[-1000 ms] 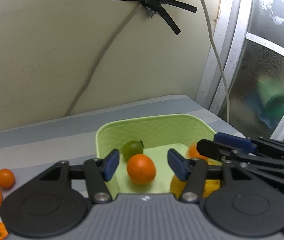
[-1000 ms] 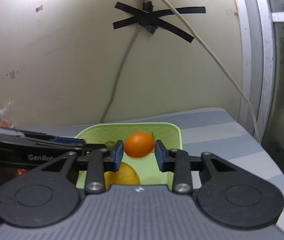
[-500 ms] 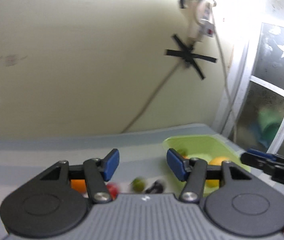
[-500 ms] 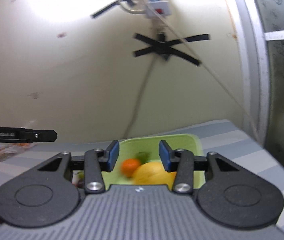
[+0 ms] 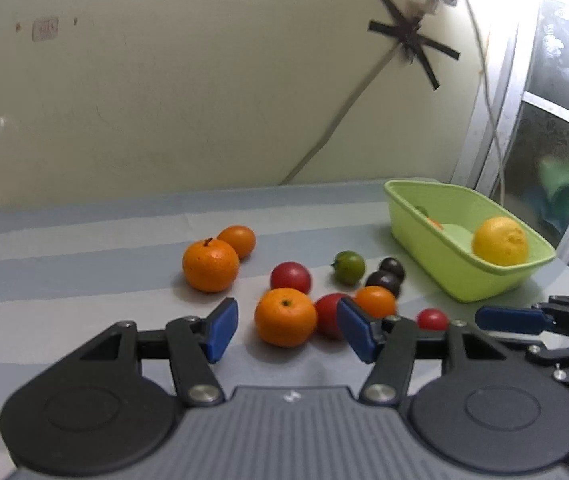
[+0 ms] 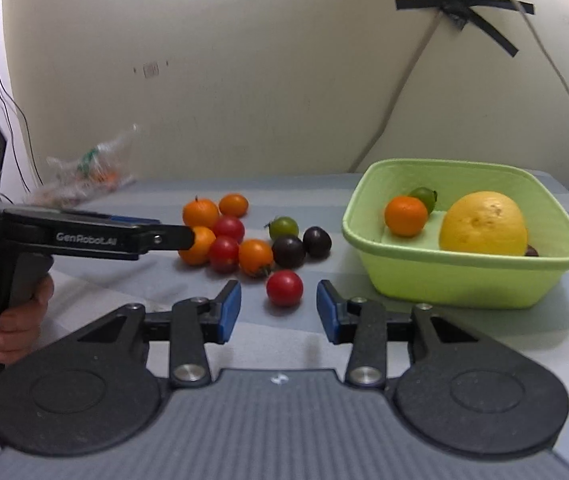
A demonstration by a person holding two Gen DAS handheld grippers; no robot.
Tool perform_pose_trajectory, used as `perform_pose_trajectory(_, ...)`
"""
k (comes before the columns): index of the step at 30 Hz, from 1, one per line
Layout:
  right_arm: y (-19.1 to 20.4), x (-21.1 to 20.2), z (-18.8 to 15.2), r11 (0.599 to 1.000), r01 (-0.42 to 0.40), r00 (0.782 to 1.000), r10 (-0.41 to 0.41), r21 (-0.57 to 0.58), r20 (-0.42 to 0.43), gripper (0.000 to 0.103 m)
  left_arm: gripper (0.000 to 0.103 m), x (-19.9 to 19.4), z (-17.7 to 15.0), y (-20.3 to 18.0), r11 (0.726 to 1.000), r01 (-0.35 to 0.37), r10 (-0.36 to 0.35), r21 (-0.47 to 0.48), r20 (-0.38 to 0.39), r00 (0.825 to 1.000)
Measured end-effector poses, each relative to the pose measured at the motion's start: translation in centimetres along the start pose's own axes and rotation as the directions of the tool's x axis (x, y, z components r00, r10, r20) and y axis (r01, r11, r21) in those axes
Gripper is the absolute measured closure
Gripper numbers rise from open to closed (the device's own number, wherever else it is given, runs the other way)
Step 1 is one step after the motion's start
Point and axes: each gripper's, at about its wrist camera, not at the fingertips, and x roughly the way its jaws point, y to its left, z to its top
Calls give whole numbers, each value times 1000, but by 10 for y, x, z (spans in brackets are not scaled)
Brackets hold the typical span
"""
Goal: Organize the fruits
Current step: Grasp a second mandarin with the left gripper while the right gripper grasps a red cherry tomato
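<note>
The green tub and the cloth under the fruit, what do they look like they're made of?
Tub: most likely moulded plastic, with a smooth, slightly glossy wall, a rolled rim and rounded corners all of one even lime colour. Cloth: probably a woven fabric cover, matte, in grey and pale blue stripes with no shine; the weave itself is too fine to see.

Cream wall (image 6: 244, 60), black tape cross (image 6: 460, 8), striped grey tablecloth (image 5: 84, 248), frosted window (image 5: 556, 140).

I see black tape strips (image 6: 460, 8) crossed on the cream wall (image 6: 244, 80), a crumpled clear plastic bag (image 6: 80, 184) below.
</note>
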Motion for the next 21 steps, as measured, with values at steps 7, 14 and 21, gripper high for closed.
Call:
perform_pose_trajectory(7,8,21,-2,1000,1,999,-3,-24,-53,61,67,10,-3,16,995,71,-71,-65,8,997)
perform_pose_trajectory(14,14,4,-8,999,23,1000,-24,-37,-20,78,68,-35,-24,4,995,86,-84,-43,35,996)
perform_pose_trajectory(21,21,-67,-49,999,30,999,-29,-40,32,78,68,-84,-64,-44,982,186,-185,-19,27,982)
